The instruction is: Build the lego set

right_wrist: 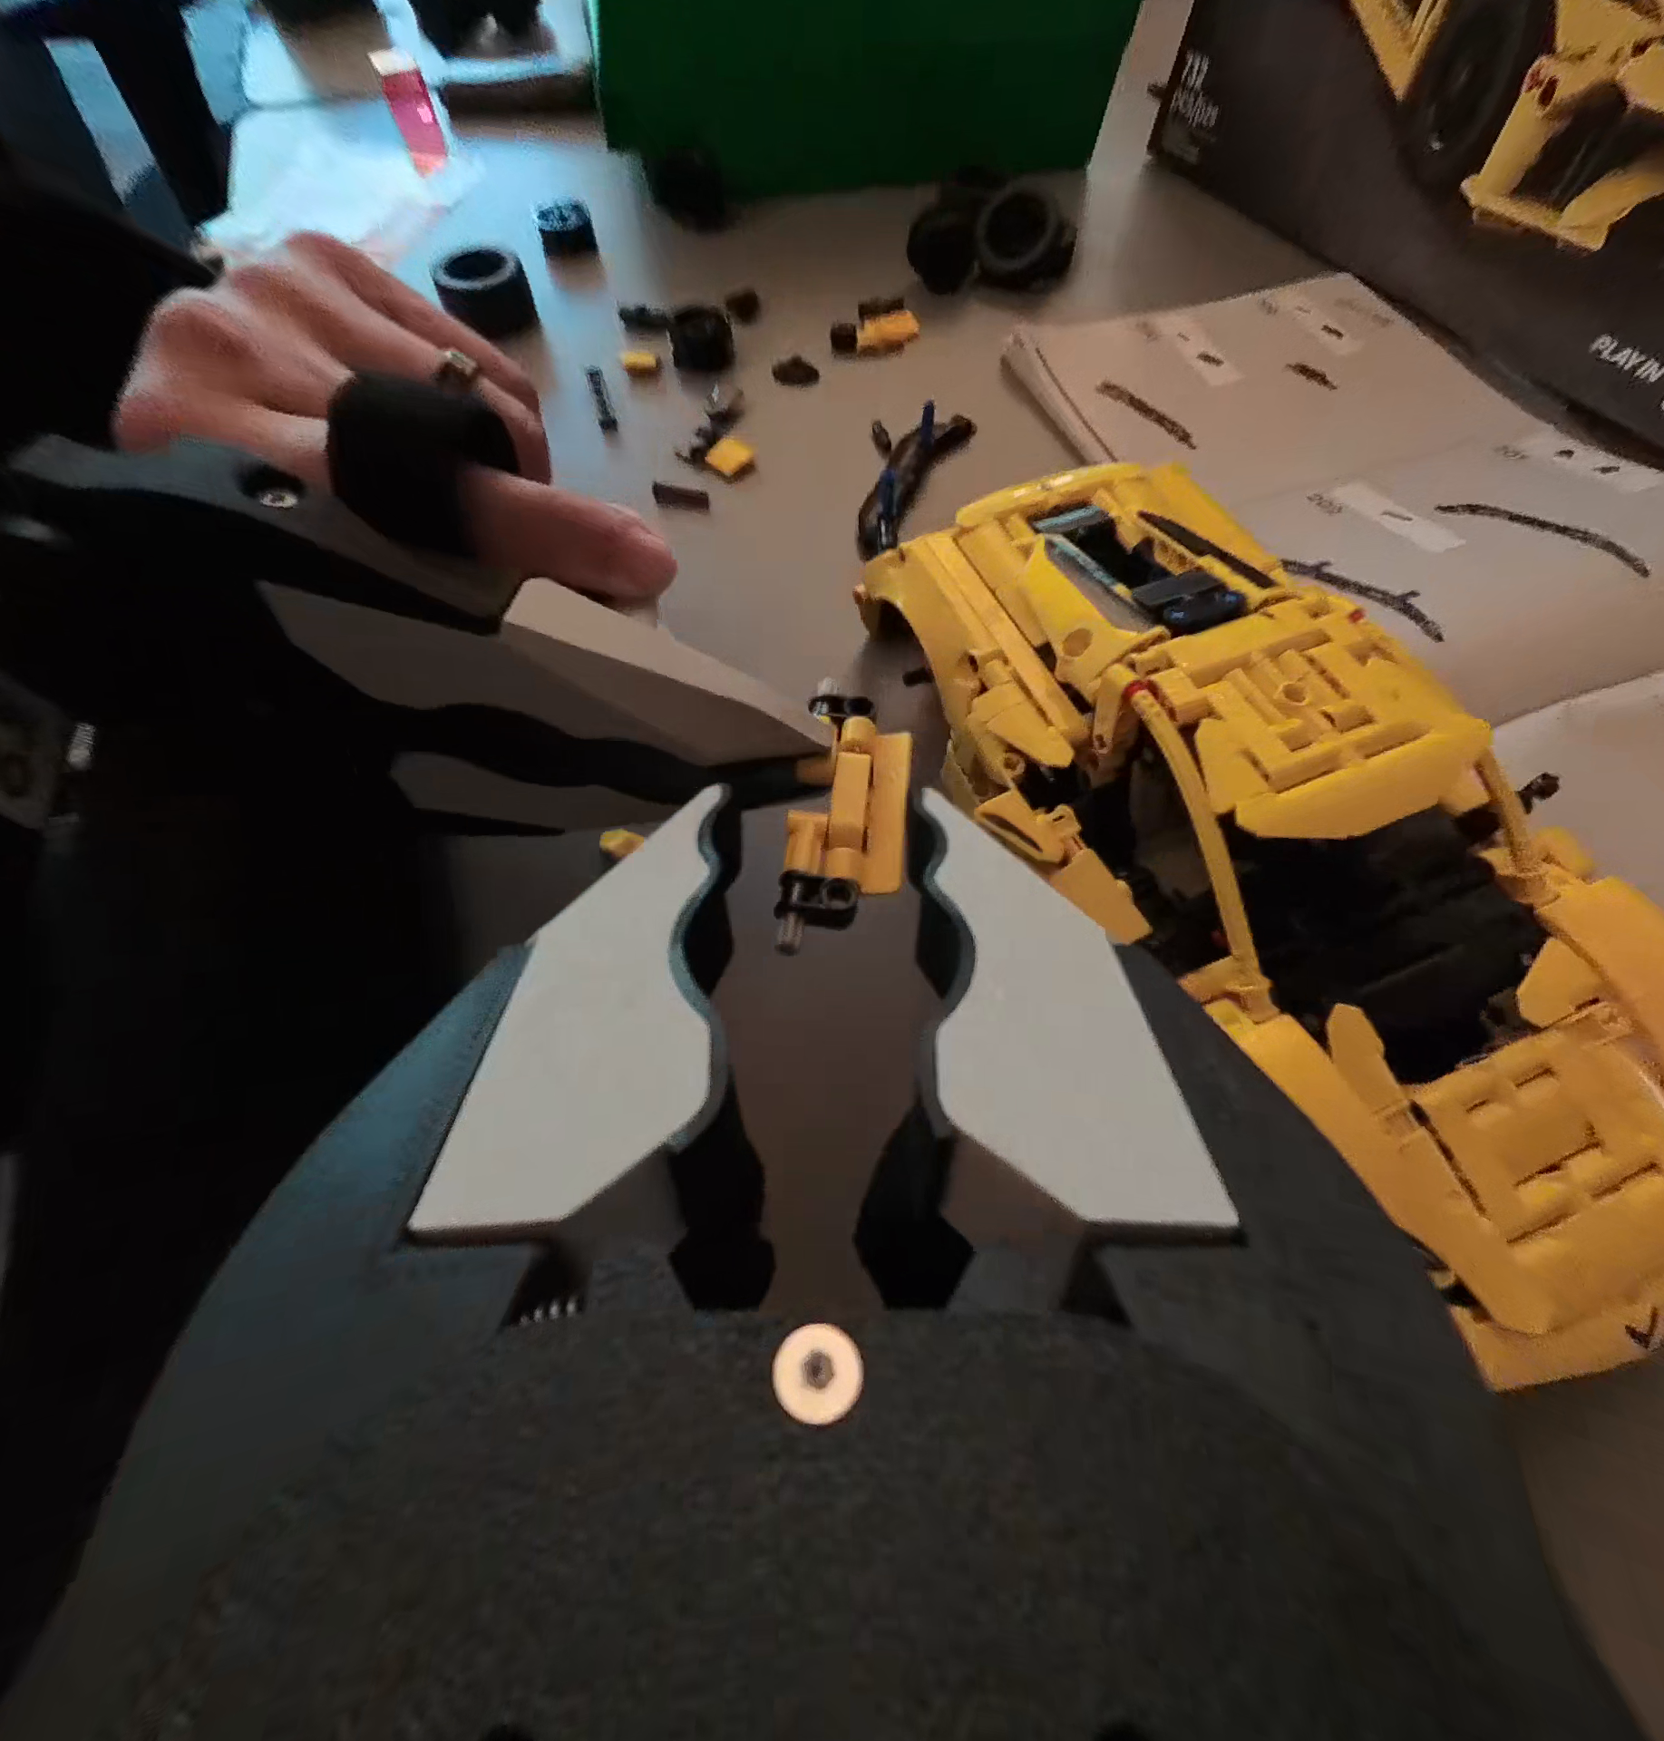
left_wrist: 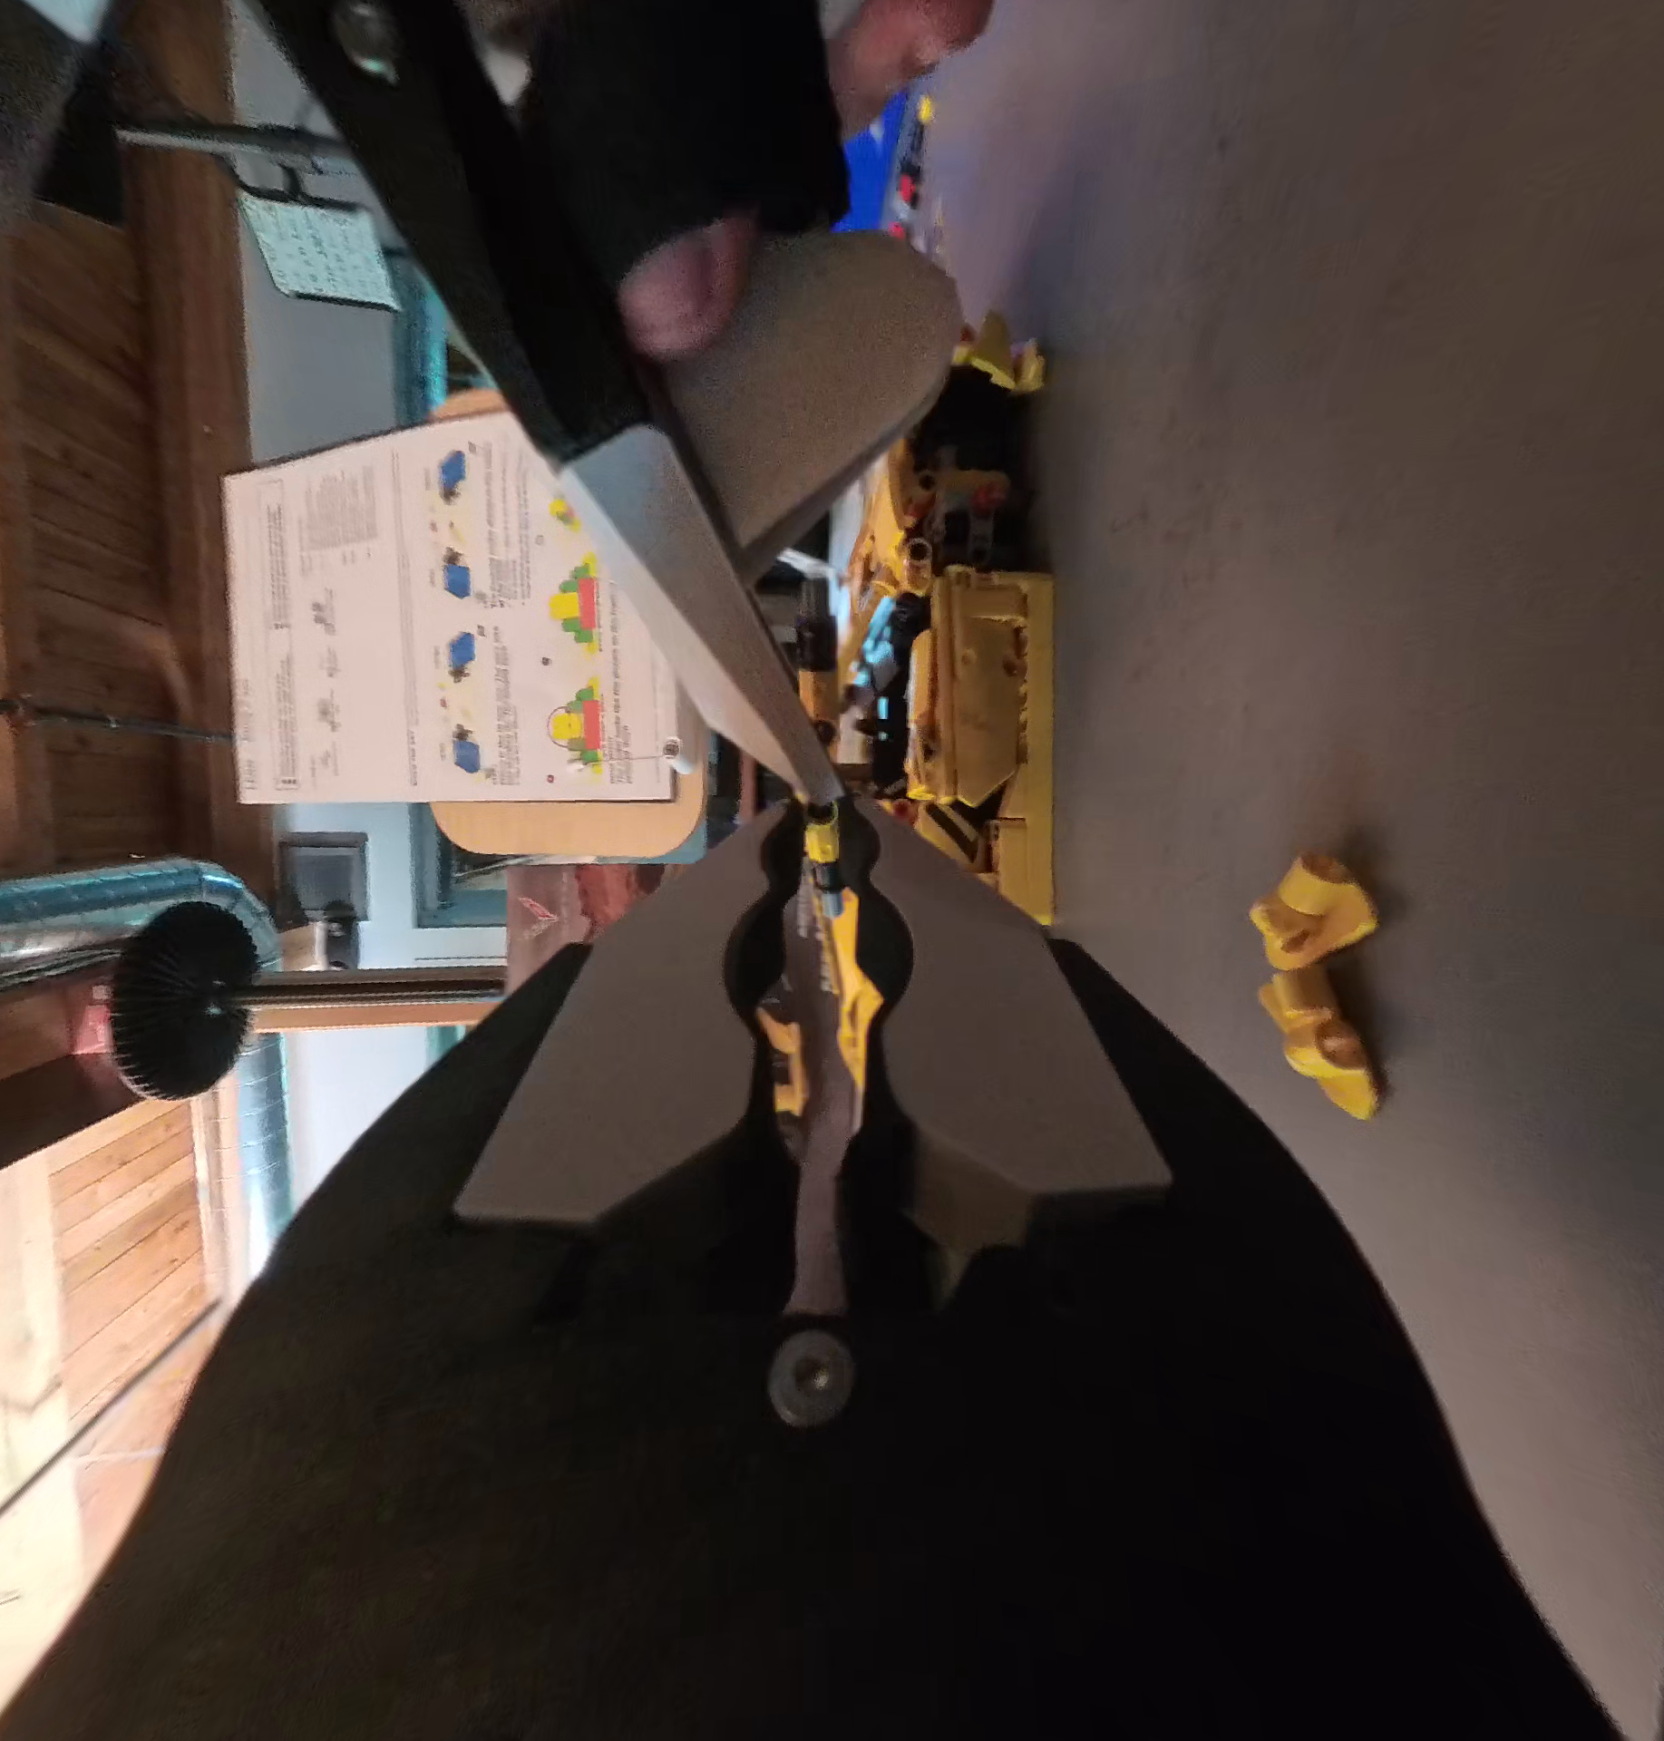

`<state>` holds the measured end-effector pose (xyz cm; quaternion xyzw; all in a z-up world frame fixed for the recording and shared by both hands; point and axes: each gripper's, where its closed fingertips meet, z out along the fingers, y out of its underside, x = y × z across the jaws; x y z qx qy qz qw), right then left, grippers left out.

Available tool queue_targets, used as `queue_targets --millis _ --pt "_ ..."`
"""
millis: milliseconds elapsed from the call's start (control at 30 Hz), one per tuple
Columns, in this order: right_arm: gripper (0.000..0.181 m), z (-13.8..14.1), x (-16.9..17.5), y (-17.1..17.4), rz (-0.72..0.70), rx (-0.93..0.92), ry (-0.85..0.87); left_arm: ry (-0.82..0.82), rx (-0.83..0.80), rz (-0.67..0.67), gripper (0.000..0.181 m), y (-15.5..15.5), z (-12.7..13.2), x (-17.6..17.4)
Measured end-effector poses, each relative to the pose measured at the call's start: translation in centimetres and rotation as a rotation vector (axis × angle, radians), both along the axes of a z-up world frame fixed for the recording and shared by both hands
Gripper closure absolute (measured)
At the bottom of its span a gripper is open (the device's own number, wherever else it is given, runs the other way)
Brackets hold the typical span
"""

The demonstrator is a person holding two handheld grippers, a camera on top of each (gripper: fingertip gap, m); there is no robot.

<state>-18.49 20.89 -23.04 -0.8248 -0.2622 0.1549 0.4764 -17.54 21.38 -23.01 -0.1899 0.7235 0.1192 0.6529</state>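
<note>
**Yellow sub-assembly held ahead of the right gripper**

The yellow sub-assembly point(right_wrist: 848, 821) hangs above the desk point(right_wrist: 771, 565), pinched by the left gripper point(right_wrist: 814, 754). Its long axis runs lengthwise between the spread jaws of the right gripper point(right_wrist: 823, 810). The yellow car point(right_wrist: 1280, 848) sits just right.

Car point(right_wrist: 1280, 801) on table point(right_wrist: 790, 584), loose parts point(right_wrist: 705, 396) behind, booklet point(right_wrist: 1374, 452) right.

Green bin point(right_wrist: 847, 85), black round brush point(left_wrist: 185, 1000), wooden wall point(left_wrist: 74, 528)
</note>
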Motion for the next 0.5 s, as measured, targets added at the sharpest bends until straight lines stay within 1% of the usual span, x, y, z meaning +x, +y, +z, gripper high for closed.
queue_targets --millis 33,67,167,233,300,333,400,433,500 --pt "0.148 -0.2 0.1 0.0 -0.013 -0.017 -0.004 0.003 -0.020 0.002 0.175 0.0 -0.1 0.0" --pt "0.156 -0.3 0.5 0.1 -0.033 -0.034 -0.003 0.000 -0.038 -0.003 0.175 -0.1 -0.1 0.0" --pt "0.156 -0.2 0.4 -0.3 -0.009 -0.075 0.065 -0.010 -0.103 -0.029 0.175 -0.6 -0.1 0.0" --pt "0.156 -0.7 0.9 -0.7 0.000 -0.109 0.053 0.005 -0.218 -0.063 0.174 -1.2 -0.7 0.1" --pt "0.157 -1.9 2.1 -1.3 0.009 -0.147 -0.004 0.012 -0.407 -0.117 0.155 -2.1 -1.0 0.0" --pt "0.157 -2.8 2.7 -2.0 0.034 -0.182 -0.040 0.012 -0.526 -0.152 0.154 -2.7 -0.8 -0.1" --pt "0.156 -4.4 2.4 -3.9 0.164 -0.242 -0.081 -0.016 -0.763 -0.217 0.153 -3.6 0.4 -0.3" --pt "0.156 -5.1 2.1 -4.6 0.214 -0.248 -0.106 -0.050 -0.877 -0.240 0.153 -3.6 1.3 -0.4" --pt "0.156 -6.3 1.3 -5.5 0.295 -0.258 -0.148 -0.102 -1.108 -0.239 0.153 -2.6 2.4 -0.6"
